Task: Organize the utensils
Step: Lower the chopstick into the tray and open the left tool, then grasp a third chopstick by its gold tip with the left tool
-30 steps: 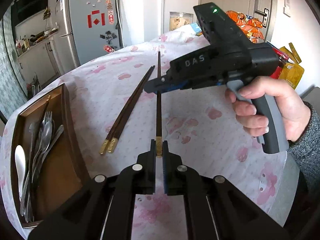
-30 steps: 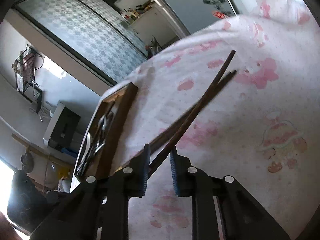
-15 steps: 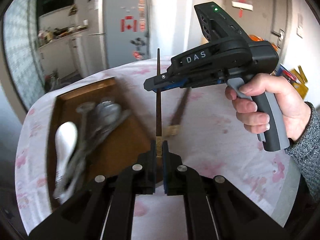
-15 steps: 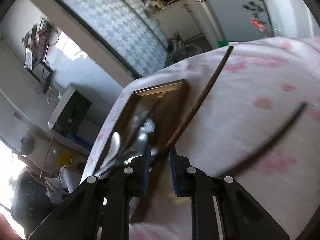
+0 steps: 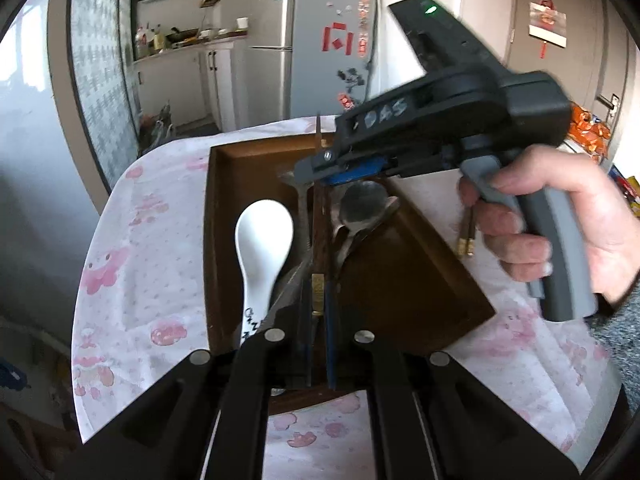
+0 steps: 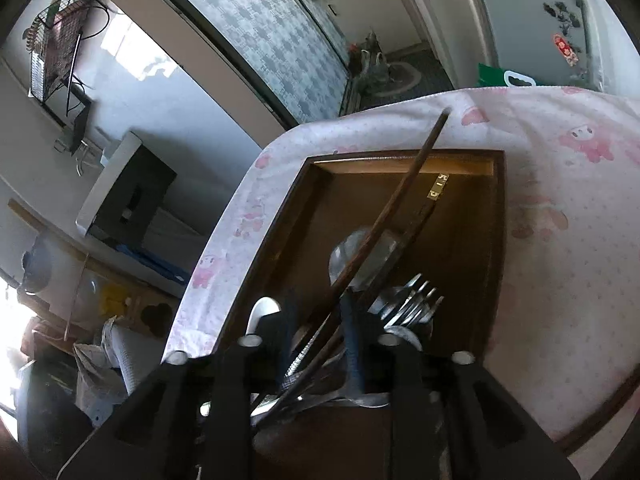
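Daylight floods in from the window (image 6: pixel 132 56) at left, blown white. The right gripper (image 5: pixel 320 168) smears with motion blur, and straight lines bow towards the dark round edges.

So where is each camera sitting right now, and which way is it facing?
Left wrist: on the left hand-held gripper, looking down its fingers at the wooden tray; the right hand-held gripper and hand show.
Right wrist: on the right hand-held gripper, looking across the tray; only its fingers show.
Shared: tray, chopstick, white spoon.
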The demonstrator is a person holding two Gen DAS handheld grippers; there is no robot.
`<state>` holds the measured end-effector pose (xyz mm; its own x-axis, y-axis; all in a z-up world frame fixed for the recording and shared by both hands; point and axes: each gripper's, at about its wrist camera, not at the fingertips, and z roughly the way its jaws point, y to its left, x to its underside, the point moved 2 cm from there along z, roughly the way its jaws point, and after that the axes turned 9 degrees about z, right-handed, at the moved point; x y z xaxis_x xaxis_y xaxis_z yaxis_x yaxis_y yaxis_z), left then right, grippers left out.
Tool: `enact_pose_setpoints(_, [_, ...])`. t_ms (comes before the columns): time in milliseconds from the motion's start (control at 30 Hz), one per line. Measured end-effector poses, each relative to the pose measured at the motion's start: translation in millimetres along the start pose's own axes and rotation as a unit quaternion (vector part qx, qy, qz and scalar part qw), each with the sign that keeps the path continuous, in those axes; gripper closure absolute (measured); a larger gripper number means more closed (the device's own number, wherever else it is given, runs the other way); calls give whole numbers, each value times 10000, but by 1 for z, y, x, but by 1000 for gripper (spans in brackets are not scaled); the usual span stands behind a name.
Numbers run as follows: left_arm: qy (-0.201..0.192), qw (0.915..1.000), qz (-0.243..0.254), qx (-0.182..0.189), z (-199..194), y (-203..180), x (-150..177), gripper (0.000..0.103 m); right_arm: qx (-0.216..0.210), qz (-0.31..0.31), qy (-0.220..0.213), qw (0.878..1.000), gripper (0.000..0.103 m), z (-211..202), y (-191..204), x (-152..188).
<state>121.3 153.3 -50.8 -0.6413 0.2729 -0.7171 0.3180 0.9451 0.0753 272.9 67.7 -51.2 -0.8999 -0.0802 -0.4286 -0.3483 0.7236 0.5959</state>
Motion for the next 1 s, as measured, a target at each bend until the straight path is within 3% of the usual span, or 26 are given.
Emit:
enact_pose_setpoints(67, [28,10000,-28,-15,2,2,1,97,10,-156,-73,9999,52,-10,4,4])
enact_pose_setpoints(267, [173,9994,148,-241,13,0,-1,96,58,-368,-363,9986,48,-58,0,17])
enact_pose_setpoints(333, [138,9988,257,-403,12,-2,-2,69,75,-393,-474,9981,47,-80,-11,23])
enact_pose_setpoints(367, [55,9983,274,-513,8,-1,-2,45,78,-365,-546,9978,46,-94,-21,27])
enact_pose_setpoints(400, [1,9979,273,-587,5,-2,-3,35,89,-356,-592,9976,46,-104,-29,31])
enact_pose_setpoints(500, [-172,9971,376,-636,-11,-13,-10,23,206,-347,-790,9961,46,-135,-58,40])
enact_pose_setpoints(633, [-365,9960,799,-134,-21,-52,-25,23,161,-65,-1085,9939,44,-164,-100,44])
enact_pose_setpoints(700, [-346,9925,1080,447,-13,-86,-32,23,78,125,-1205,9926,42,-170,-118,45])
enact_pose_setpoints(800, [-158,9848,1386,1035,8,-129,-35,23,53,356,-1161,9926,42,-170,-143,46])
enact_pose_setpoints(900, [149,9814,1556,1111,33,-154,-36,23,-1,471,-1093,9929,42,-168,-158,48])
enact_pose_setpoints(1000, [422,9840,1353,1078,57,-154,-38,23,-17,438,-1103,9929,42,-170,-160,51])
